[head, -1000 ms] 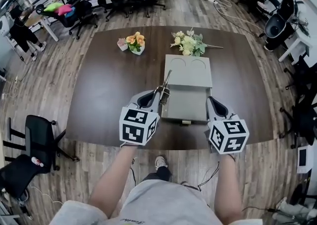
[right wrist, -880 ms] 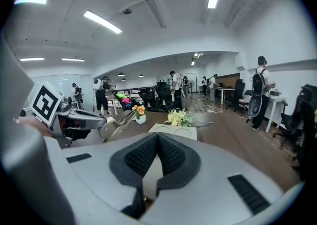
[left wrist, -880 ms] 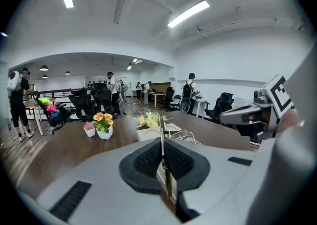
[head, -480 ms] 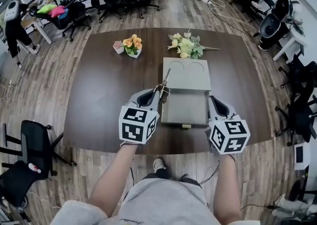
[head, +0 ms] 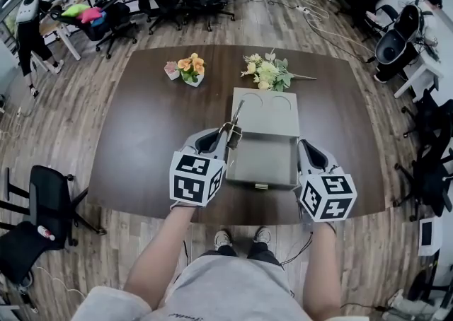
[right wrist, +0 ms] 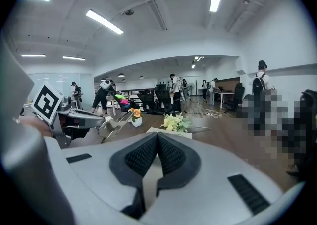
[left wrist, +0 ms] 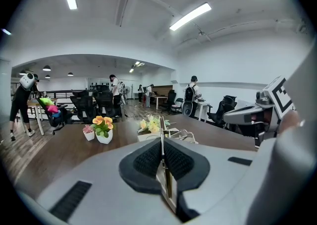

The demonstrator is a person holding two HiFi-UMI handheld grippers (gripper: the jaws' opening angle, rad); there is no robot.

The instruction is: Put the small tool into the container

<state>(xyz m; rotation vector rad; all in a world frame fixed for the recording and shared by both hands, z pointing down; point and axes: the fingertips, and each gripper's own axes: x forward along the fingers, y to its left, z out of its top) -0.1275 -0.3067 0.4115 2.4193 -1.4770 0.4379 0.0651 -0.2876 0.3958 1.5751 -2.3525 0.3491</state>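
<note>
A grey box container (head: 267,104) stands on the dark table, its drawer (head: 262,160) pulled out toward me. My left gripper (head: 228,132) hovers at the drawer's left rim, shut on a small thin metal tool (head: 235,116) that sticks out past the fingertips. In the left gripper view the tool (left wrist: 162,140) is a narrow blade pinched between the black pads of the left gripper (left wrist: 162,158). My right gripper (head: 303,146) is at the drawer's right side. Its jaws are closed with nothing between them in the right gripper view (right wrist: 157,142).
A small pot of orange flowers (head: 191,66) and a pale bouquet (head: 267,67) lie on the far side of the table (head: 148,136), behind the container. Office chairs and people stand around the room beyond.
Both grippers keep their places beside the drawer, the left one still pinching the tool. Only the head view has shifted slightly.
</note>
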